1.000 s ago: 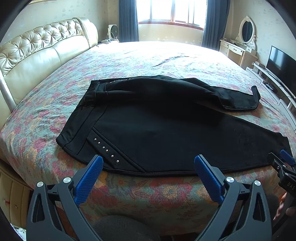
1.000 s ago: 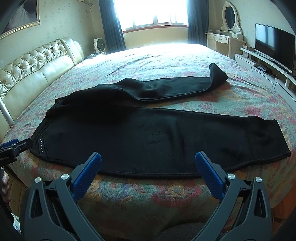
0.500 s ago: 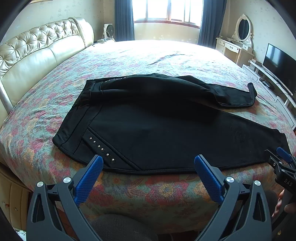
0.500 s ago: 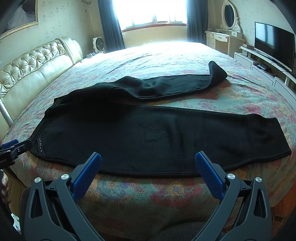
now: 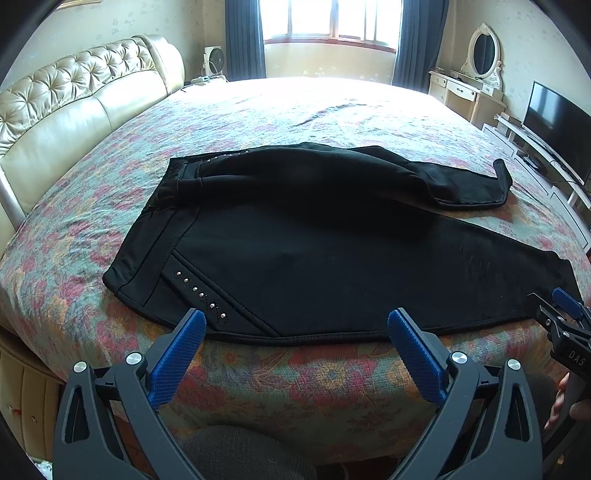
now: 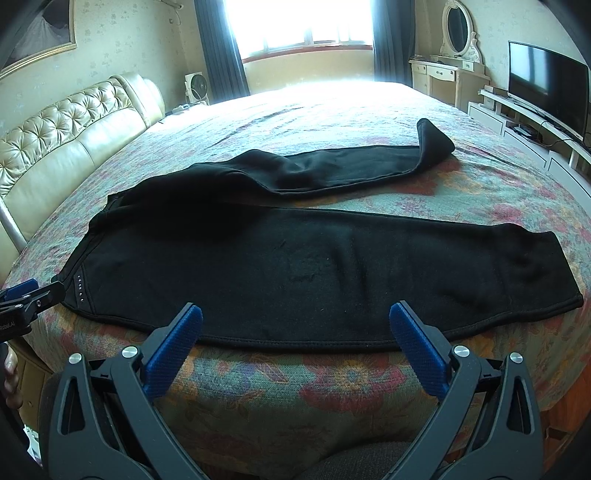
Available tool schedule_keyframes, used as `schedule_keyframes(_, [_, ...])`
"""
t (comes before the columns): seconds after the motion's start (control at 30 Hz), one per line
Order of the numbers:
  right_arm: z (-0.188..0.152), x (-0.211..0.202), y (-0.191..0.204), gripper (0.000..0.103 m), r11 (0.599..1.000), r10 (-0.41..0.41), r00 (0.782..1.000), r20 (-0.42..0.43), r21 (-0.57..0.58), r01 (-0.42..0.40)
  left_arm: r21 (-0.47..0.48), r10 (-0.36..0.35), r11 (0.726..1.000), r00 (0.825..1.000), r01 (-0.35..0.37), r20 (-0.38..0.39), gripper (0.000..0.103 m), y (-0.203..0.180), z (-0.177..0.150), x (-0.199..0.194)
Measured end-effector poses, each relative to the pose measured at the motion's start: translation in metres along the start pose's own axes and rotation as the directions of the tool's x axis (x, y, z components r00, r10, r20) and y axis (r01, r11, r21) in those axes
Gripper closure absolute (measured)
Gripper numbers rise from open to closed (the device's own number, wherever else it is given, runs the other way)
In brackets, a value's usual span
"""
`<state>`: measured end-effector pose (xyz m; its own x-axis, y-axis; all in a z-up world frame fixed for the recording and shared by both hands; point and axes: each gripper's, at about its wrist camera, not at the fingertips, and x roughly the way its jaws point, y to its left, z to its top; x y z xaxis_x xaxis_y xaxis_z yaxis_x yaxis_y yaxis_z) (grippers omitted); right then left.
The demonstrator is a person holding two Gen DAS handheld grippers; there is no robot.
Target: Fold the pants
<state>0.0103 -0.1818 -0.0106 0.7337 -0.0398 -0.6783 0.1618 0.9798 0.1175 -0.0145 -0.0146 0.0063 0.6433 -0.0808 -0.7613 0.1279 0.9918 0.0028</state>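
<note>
Black pants (image 5: 314, 254) lie spread on the floral bedspread (image 5: 295, 110), waistband to the left, legs running right. The near leg lies flat along the bed's front edge; the far leg is rumpled, its cuff curled up (image 6: 434, 142). A row of studs marks the near hip pocket (image 5: 201, 295). My left gripper (image 5: 295, 325) is open and empty, just short of the pants' near hem by the hip. My right gripper (image 6: 295, 321) is open and empty, just short of the hem (image 6: 295, 341) at mid-leg. The pants also show in the right wrist view (image 6: 314, 273).
A cream tufted headboard (image 5: 74, 96) runs along the left. A TV (image 6: 546, 88) on a low white stand and a dresser with an oval mirror (image 6: 456, 26) stand at the right. A window with dark curtains (image 5: 332, 22) is at the back. A small fan (image 6: 195, 86) stands by it.
Both grippers have drifted slightly forward and up toward the pants' near hem. The pants have not moved, and both grippers stay open.
</note>
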Motion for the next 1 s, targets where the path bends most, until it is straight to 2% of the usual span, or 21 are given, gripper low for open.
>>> schedule_keyframes(0.73, [0.001, 0.007, -0.004, 0.002, 1.0, 0.005, 1.0, -0.014, 0.011, -0.004, 0.004, -0.022, 1.0, 1.0, 0.022, 0.016, 0.005, 0.0, 0.001, 0.0])
schedule_keyframes(0.83, [0.003, 0.008, -0.005, 0.002, 1.0, 0.006, 1.0, -0.016, 0.013, -0.006, -0.011, -0.088, 0.996, 0.996, 0.088, 0.018, 0.005, 0.005, 0.005, 0.003])
schedule_keyframes(0.93, [0.004, 0.01, -0.005, 0.002, 1.0, 0.009, 1.0, -0.018, 0.013, -0.009, -0.039, -0.19, 0.981, 0.981, 0.189, -0.031, 0.005, 0.015, 0.01, 0.012])
schedule_keyframes(1.0, [0.006, 0.012, -0.006, 0.002, 1.0, 0.011, 1.0, -0.02, 0.013, -0.011, -0.031, -0.205, 0.978, 0.978, 0.204, -0.025, 0.005, 0.024, 0.019, 0.012])
